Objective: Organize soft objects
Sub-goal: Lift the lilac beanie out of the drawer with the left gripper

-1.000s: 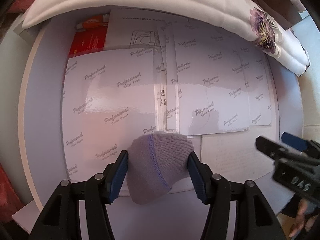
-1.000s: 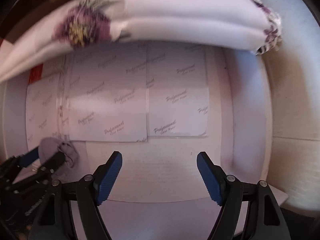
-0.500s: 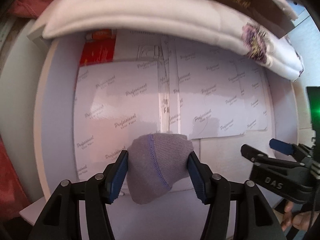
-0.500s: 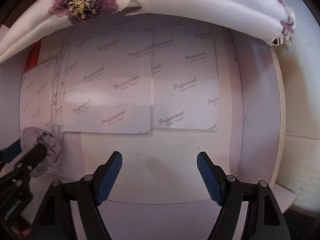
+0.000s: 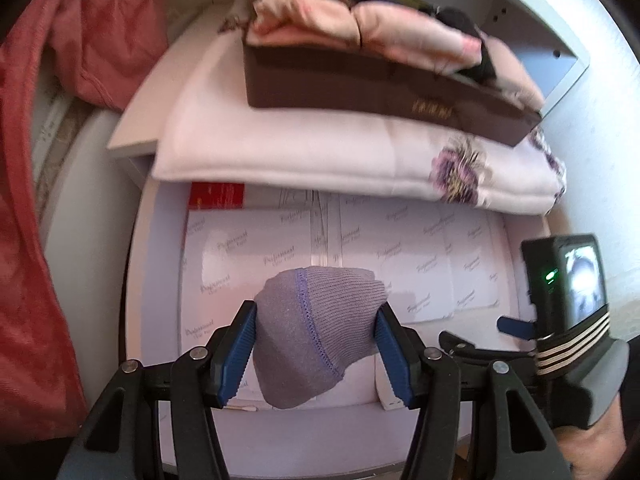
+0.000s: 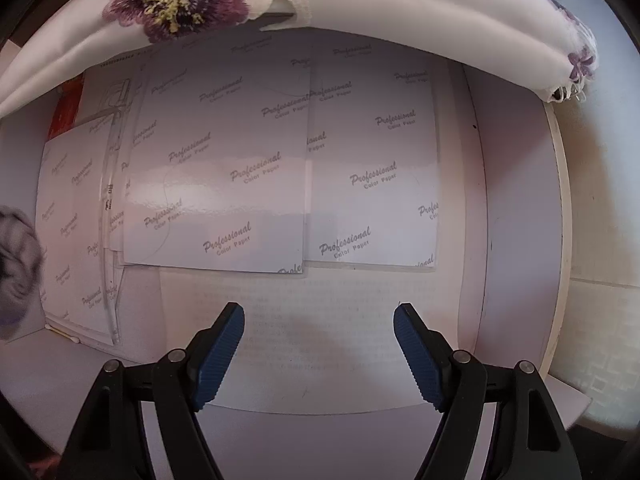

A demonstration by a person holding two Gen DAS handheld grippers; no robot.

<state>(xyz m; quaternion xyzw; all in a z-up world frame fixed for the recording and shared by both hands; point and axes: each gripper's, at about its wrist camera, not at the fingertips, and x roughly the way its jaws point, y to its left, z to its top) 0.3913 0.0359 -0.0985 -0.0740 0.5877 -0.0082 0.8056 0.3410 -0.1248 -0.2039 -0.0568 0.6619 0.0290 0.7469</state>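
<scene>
Sock [image 5: 308, 332] in left tongs [image 5: 316, 354] (right tongs [image 6: 320, 354] wide)

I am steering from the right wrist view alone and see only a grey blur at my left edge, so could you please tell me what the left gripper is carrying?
Observer: The left gripper is shut on a rolled grey-purple sock, pinched between its blue pads.
Operator: Thank you. Is there somewhere soft things already sit?
Observer: Yes, a dark brown organizer box rests on the folded white floral quilt, above the sheets of paper.
Operator: Does the box hold anything?
Observer: It holds folded pink fabric, with something dark at its right end.
Operator: Anything to the left of all this?
Observer: A red garment hangs at the left side, well clear of your open right gripper.
</scene>
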